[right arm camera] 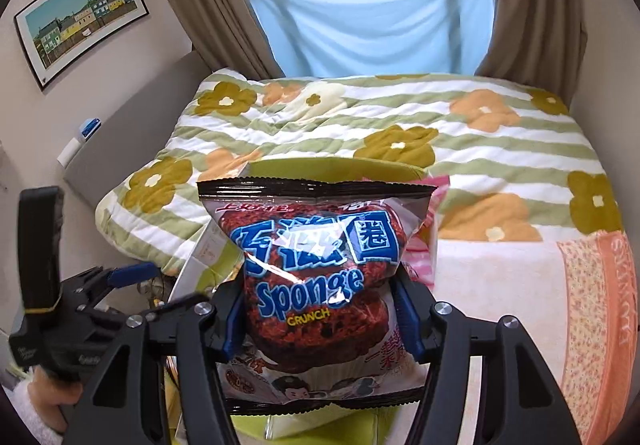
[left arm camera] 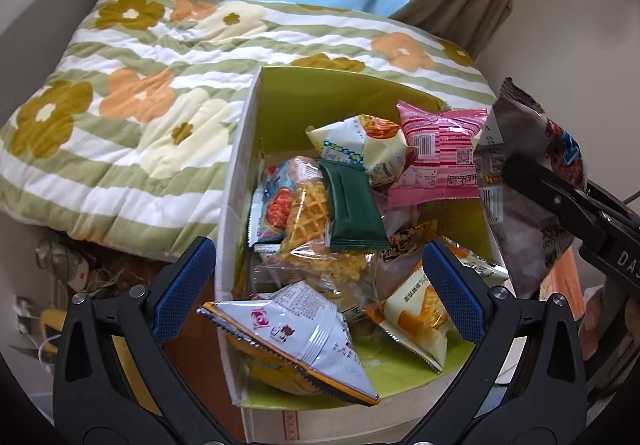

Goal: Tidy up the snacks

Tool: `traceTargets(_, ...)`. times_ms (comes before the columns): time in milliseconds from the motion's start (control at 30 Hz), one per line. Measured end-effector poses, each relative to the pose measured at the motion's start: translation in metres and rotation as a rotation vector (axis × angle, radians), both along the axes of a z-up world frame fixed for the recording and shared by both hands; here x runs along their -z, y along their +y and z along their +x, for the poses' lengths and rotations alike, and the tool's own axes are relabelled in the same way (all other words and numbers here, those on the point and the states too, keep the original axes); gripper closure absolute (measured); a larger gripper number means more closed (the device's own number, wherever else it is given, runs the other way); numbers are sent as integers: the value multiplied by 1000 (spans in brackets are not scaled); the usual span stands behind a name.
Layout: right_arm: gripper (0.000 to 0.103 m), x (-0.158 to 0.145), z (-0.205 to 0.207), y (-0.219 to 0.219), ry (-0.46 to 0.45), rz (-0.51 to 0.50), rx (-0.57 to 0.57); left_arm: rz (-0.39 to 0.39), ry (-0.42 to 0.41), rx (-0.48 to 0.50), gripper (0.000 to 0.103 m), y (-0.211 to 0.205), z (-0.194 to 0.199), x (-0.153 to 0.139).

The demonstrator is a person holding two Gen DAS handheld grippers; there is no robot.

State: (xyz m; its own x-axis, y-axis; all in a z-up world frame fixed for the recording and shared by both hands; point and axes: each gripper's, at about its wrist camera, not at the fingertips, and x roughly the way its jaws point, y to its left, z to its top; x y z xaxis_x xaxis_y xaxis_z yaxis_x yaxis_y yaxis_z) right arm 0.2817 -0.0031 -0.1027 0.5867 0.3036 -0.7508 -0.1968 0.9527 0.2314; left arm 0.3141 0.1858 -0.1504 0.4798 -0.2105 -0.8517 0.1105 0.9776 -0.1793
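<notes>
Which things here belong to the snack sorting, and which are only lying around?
Part of the job:
- Sponge Crunch bag, gripped by the right claw
- open left claw
- snack box
- pink packet
- green packet

Just lying about:
- flowered quilt
- framed picture
- curtains

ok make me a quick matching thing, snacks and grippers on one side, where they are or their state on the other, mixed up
Things:
1. sponge crunch bag
2. dark green packet
3. pink packet
4. left gripper

Places or states:
A. open, nothing between its pads
B. at the far end of the box, by the quilt
C. clamped in the right gripper
D. lying on a waffle snack in the box

Pairs: 1-C, 2-D, 3-B, 4-A
</notes>
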Motion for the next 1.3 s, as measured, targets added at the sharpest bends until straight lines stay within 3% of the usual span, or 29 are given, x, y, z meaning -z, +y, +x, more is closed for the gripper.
traceTargets(33, 42, 0, 2, 2, -6, -2, -1, 10, -5, -2, 1, 2, -1, -1)
traceTargets(100, 24, 1, 5, 5, -8, 17, -14, 30, -15, -6, 1, 4, -5, -5)
traceTargets(133, 8, 2, 6, 6, -15, 34, -19, 41, -20, -8, 1, 5, -7, -6)
traceTargets(167, 1, 3, 7, 6, -21, 40, -19, 50, -27, -9, 1, 8, -10, -7)
traceTargets(433, 1, 17, -7, -5, 20, -15, 91, 36, -42, -19, 1, 24, -21, -5)
traceTargets(733, 1, -9, -35, -14, -49, -32, 122, 71, -116, -20, 1, 7, -48, -39)
traceTargets(967, 1, -48, -74, -38, -147, -32, 130, 91, -238, -25, 1, -29, -106, -89)
traceTargets(1200, 1, -91, -147, -80, -248, -80, 175, 44, -382, -27, 1, -71, -183, -138)
traceTargets(1300, 1, -104, -183, -95, -284, -120, 194, 76, -445, -24, 0, -90, -216, -151)
